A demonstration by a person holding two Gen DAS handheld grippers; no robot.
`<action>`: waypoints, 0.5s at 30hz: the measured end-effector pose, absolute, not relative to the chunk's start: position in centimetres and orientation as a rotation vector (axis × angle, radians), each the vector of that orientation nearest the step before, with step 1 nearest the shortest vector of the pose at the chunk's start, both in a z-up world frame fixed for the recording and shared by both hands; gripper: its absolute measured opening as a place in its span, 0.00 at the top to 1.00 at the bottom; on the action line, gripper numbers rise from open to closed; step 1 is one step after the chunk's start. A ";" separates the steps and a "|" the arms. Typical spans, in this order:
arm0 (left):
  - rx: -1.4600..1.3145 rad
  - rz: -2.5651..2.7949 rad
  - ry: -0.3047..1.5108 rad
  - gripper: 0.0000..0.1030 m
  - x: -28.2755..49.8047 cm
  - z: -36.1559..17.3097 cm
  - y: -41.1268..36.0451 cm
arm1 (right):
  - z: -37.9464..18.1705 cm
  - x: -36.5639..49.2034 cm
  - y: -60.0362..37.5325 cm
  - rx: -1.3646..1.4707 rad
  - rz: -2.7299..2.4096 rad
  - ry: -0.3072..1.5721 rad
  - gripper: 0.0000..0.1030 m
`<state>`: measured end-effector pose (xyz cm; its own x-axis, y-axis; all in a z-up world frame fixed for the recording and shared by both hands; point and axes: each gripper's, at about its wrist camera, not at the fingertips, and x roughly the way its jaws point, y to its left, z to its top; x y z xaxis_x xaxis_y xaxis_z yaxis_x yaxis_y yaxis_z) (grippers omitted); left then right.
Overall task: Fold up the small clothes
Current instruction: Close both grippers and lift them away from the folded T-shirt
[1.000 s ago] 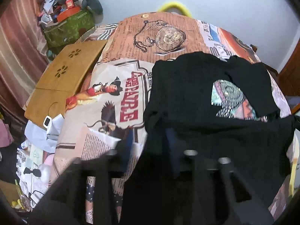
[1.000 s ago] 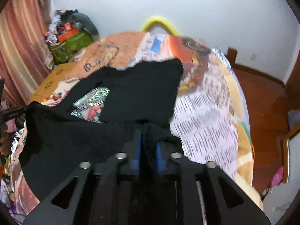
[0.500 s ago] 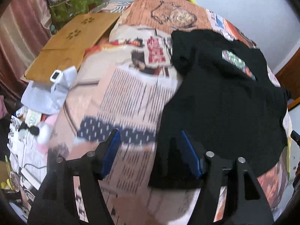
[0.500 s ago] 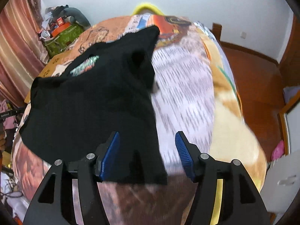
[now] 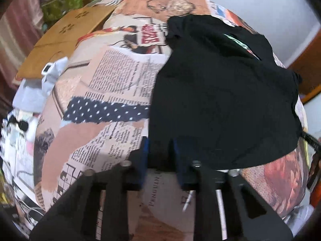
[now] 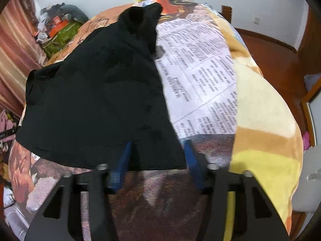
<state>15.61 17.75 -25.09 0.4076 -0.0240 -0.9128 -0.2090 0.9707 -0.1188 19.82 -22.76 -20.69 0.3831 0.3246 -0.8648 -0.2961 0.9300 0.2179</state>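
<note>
Your left tongs (image 5: 160,150) sit at the near left corner of the black T-shirt (image 5: 220,100); their blue pads have just been closing and now stand narrow, with the hem corner between them, though whether they truly press the cloth you cannot tell from this view; your right tongs (image 6: 158,152) sit at the near right corner of the same shirt (image 6: 96,100); they too have just been closing, yet their blue pads still stand apart, with the hem's edge lying between them and a gap showing on each side of the cloth; the shirt lies spread on the bed (image 6: 260,120), over a blanket printed with newspaper columns (image 5: 120,76), its hem nearest you and its body running away from you; left of the shirt a dotted navy band (image 5: 106,110) crosses the blanket; beyond the shirt's middle a sliver of bright print (image 5: 236,42) shows at a fold; at the shirt's far end a sleeve (image 6: 140,20) lies bunched; further left of the shirt a flat cardboard piece (image 5: 66,36) rests at the bed's edge; behind that, a green bag (image 6: 62,34) stands heaped with clutter by the striped curtain (image 6: 12,46).
</note>
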 end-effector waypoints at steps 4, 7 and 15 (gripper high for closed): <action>-0.185 0.119 1.124 0.93 15.6 -24.3 17.1 | -19.9 19.6 -22.9 0.058 0.411 1.086 0.92; -0.196 0.134 1.063 0.94 15.2 -22.5 17.4 | -18.4 19.1 -23.0 0.040 0.421 1.033 0.93; -0.215 0.143 0.862 0.94 14.8 -14.1 18.0 | -11.4 18.4 -23.2 0.026 0.473 0.847 0.94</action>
